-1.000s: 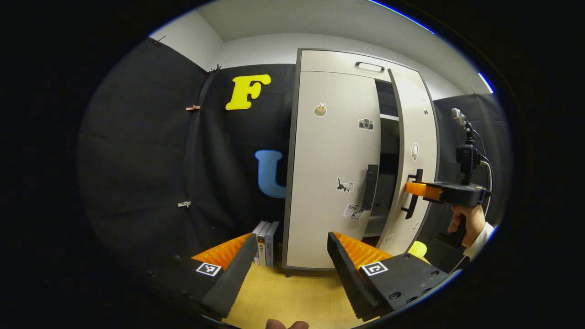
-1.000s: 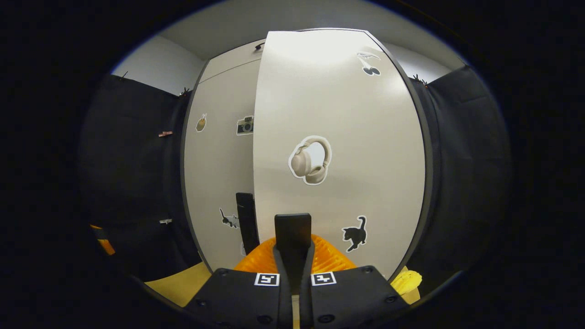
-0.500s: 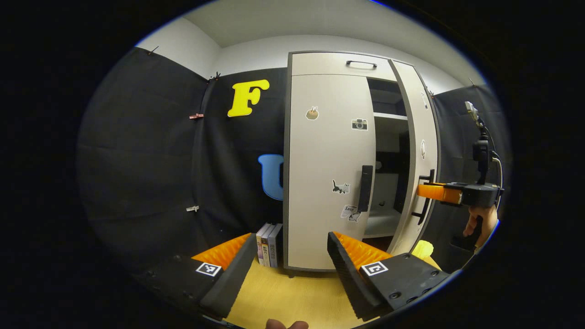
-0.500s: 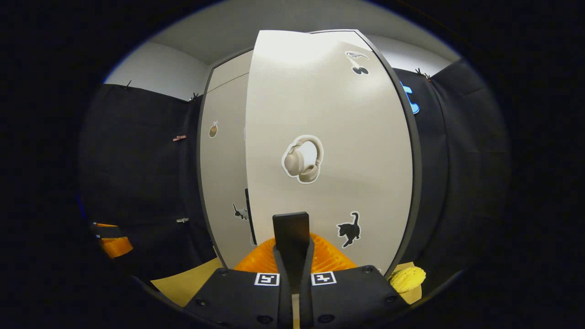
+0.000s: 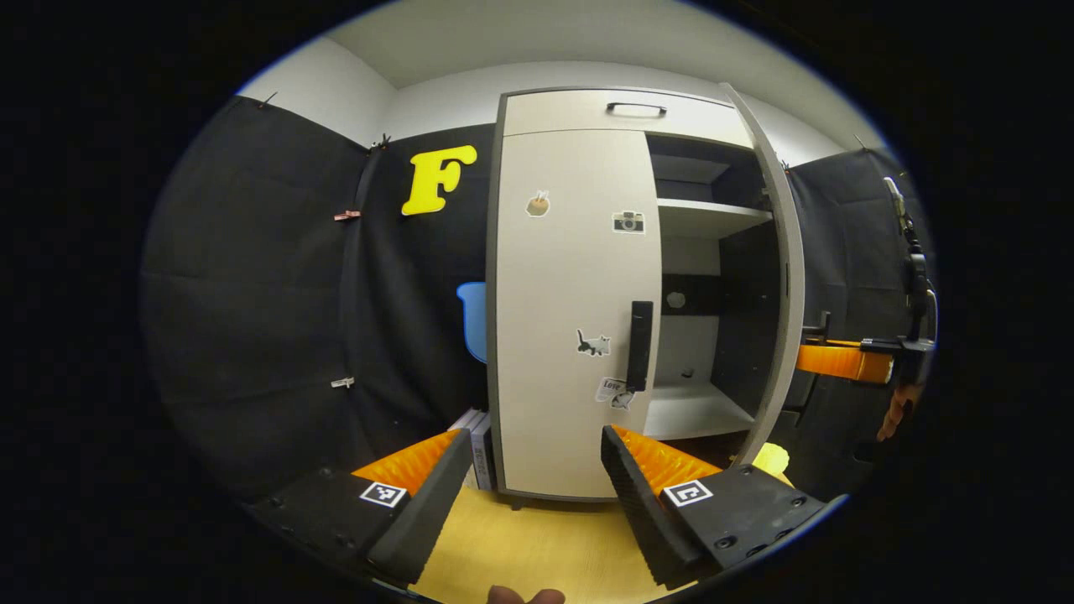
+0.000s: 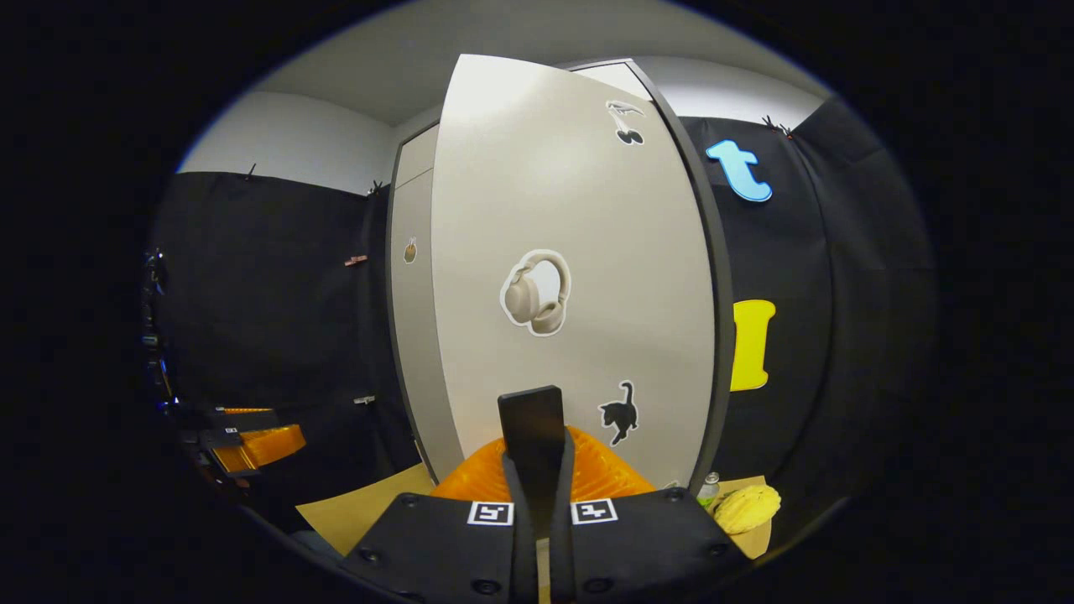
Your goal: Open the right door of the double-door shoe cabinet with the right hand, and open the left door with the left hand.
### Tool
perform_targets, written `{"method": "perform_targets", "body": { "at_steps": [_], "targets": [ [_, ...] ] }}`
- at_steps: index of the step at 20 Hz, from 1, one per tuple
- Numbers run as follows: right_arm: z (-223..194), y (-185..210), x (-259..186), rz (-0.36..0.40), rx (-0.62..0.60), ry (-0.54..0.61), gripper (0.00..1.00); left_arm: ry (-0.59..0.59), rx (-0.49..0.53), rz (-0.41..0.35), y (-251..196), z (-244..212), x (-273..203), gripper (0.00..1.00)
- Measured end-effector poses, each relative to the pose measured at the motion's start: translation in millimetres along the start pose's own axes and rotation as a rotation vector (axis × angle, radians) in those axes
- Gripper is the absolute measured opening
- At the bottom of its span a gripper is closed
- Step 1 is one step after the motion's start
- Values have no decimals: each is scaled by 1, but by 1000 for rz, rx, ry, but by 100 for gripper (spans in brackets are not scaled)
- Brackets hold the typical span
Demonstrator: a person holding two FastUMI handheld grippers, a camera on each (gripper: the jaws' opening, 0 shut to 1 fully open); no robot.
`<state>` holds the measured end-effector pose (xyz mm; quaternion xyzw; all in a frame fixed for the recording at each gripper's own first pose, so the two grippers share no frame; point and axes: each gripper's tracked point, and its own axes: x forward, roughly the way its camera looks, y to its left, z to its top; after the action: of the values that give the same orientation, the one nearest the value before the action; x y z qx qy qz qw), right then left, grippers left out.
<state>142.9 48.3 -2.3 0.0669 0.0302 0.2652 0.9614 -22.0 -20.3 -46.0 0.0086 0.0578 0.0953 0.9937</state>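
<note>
Right gripper [image 6: 537, 445] clamped on the right door's handle [image 6: 531, 428], bottom center; left gripper [image 5: 529, 478] spread wide, empty, lower middle, facing the closed left door [image 5: 575, 310].

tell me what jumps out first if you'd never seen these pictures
The tall cream double-door shoe cabinet stands out at the centre of the left gripper view, its sticker-dotted left door shut and its right door swung wide, baring pale shelves. In the right gripper view the right gripper is clamped on that door's black bar handle, under a headphones sticker. The left gripper hangs before the cabinet, jaws open.
</note>
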Motion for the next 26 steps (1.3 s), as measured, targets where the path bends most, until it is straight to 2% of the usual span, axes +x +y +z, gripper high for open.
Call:
{"method": "perform_targets", "body": {
  "at_steps": [6,12,13,14,15,16,20,21,23,24,26],
  "targets": [
    [4,-12,-13,0,14,13,10,1,28,-48,-32,4,13,95],
    [4,-29,-28,-45,27,4,12,-5,44,-87,-54,9,23,95],
    [5,-35,-30,-61,24,2,17,-6,45,-95,-58,9,24,95],
    [6,-38,-32,-75,23,0,12,-5,46,-101,-61,8,26,95],
    [6,-43,-34,-97,23,-2,17,-3,47,-107,-64,7,27,95],
    [8,-49,-36,-120,18,-7,17,-1,48,-114,-67,7,27,95],
    [12,-91,-47,-297,-46,-12,16,0,52,-142,-79,7,28,95],
    [14,-102,-53,-329,-51,-16,13,-3,52,-148,-82,9,29,95],
    [5,-101,-60,-288,28,4,11,-8,55,-157,-85,9,29,95],
    [0,-103,-63,-294,56,7,11,-7,56,-163,-88,9,29,95],
    [1,-112,-62,-311,63,14,17,-8,59,-170,-92,9,28,95]
  ]
}}
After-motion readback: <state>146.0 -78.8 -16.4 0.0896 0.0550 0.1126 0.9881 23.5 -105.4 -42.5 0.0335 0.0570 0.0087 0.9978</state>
